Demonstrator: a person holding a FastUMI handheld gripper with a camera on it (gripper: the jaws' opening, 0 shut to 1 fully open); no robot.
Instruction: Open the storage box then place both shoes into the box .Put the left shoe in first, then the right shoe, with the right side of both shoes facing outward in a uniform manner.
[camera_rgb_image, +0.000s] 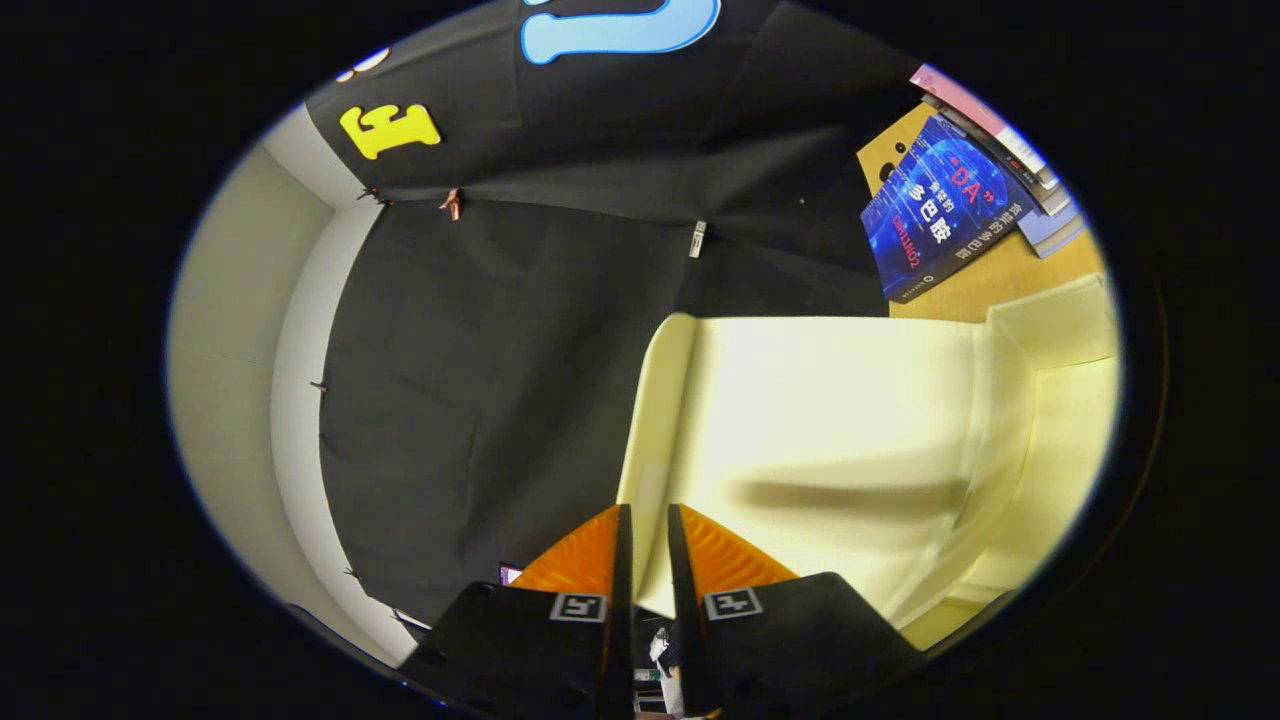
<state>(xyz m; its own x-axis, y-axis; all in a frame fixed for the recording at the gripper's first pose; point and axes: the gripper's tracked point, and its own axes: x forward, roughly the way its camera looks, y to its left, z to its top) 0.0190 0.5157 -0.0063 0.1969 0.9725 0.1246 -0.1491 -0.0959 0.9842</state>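
Gripper view: the gripper (650, 530) is sitting with its two fingers almost together, only a thin slit between them, and I can't see anything pinched in there, so it's looking closed on nothing. The whole view is tilted sideways (looks like the tool is being held rolled over).

Just ahead of the fingers and running off beyond them is the pale yellow storage box (830, 420), with one of its edges lying right by the fingertips. I honestly can't tell from this angle whether I'm looking at the lid or a wall, or whether it's open yet.

Beyond the box, a stack of books (940, 215) is lying on the wooden worktop (1010, 275).

No shoes to point at here, so my guess is we're at the very start: opening the box is looking like the job in hand, and both shoes (left first, then right) are waiting to go in.
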